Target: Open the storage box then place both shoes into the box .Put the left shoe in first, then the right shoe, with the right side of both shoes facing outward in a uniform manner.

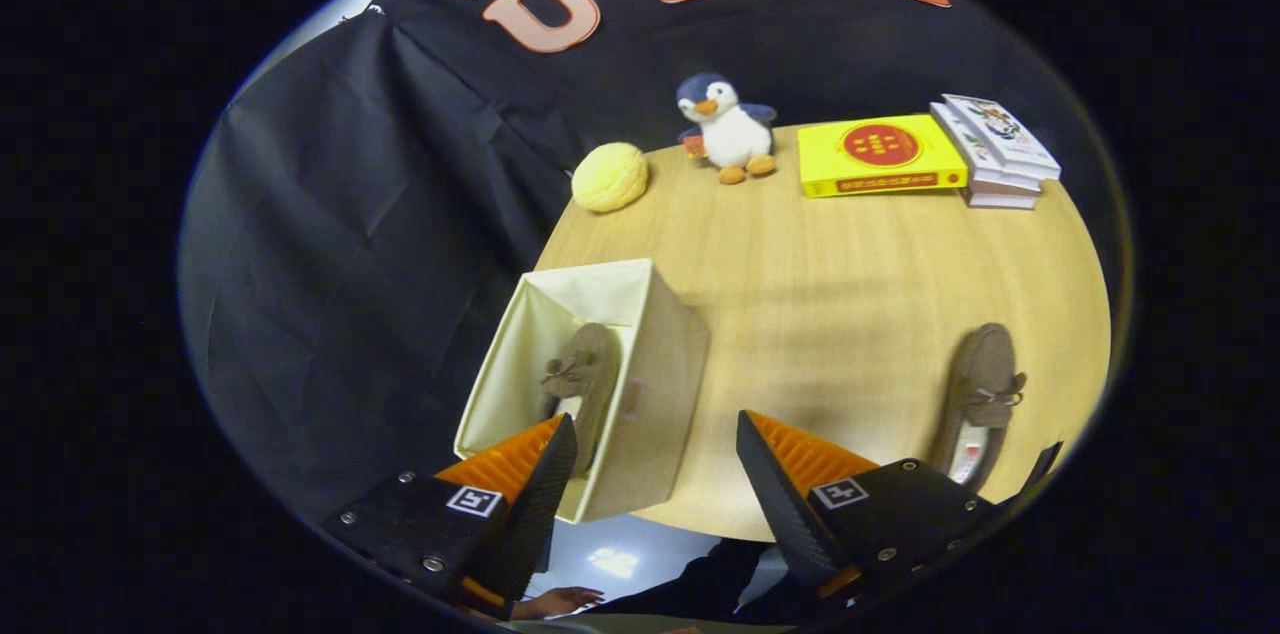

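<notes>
A cream fabric storage box [660, 364] stands open-topped at the near left corner of the wooden table [840, 304]. One brown loafer [582, 376] lies inside it, toe pointing away from me. The second brown loafer [978, 399] rests on the table to the right, beyond my right finger. My gripper [655, 454] hovers above the table's near edge, open, with nothing between its fingers. The left finger [530, 474] overlaps the box's near corner in the view; the right finger [790, 484] is over bare wood.
Along the table's far side sit a yellow round cushion [610, 177], a plush penguin [728, 129], a yellow book [878, 154] and a stack of books [995, 154]. A person's hand [560, 602] shows below the table edge, over the floor.
</notes>
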Demonstrator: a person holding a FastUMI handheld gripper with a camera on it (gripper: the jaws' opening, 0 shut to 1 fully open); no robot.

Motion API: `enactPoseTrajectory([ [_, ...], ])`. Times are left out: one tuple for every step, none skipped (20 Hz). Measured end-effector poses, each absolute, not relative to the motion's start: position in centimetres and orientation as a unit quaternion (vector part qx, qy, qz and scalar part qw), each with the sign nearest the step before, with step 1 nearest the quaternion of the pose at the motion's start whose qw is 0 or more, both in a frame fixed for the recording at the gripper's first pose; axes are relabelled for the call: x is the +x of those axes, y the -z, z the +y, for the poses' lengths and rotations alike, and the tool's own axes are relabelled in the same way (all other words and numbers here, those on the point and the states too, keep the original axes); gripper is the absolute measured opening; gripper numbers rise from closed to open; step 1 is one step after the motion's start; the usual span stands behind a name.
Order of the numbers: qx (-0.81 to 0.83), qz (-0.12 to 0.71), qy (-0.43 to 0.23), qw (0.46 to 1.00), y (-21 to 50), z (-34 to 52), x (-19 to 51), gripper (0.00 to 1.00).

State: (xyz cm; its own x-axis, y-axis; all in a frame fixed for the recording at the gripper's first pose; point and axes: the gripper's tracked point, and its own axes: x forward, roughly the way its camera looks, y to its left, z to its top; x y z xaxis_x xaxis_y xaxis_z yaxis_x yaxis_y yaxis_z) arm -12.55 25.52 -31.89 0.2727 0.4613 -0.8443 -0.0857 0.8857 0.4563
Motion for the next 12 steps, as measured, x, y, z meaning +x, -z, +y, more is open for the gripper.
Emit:
enactPoseTrajectory([
  [0.155, 0.570, -0.169, 0.789, 32.2, 23.7, -12.7, 0.97],
  [0.147, 0.565, -0.161, 0.796, 32.7, 21.8, -13.0, 0.97],
  [0.137, 0.568, -0.155, 0.797, 33.3, 20.0, -13.7, 0.98],
  [0.124, 0.571, -0.145, 0.798, 34.3, 17.9, -14.5, 0.97],
  [0.114, 0.572, -0.131, 0.802, 35.1, 15.9, -15.1, 0.97],
  [0.108, 0.575, -0.117, 0.802, 35.5, 14.6, -15.8, 0.97],
  [0.104, 0.579, -0.105, 0.802, 36.3, 12.8, -16.4, 0.97],
  [0.100, 0.581, -0.090, 0.802, 37.2, 10.9, -17.0, 0.97],
  [0.094, 0.583, -0.077, 0.804, 38.1, 9.2, -17.3, 0.97],
  [0.088, 0.586, -0.064, 0.803, 39.1, 7.6, -17.9, 0.97],
  [0.081, 0.590, -0.056, 0.801, 40.2, 6.2, -18.2, 0.97],
  [0.075, 0.595, -0.048, 0.799, 41.3, 5.0, -18.6, 0.97],
])
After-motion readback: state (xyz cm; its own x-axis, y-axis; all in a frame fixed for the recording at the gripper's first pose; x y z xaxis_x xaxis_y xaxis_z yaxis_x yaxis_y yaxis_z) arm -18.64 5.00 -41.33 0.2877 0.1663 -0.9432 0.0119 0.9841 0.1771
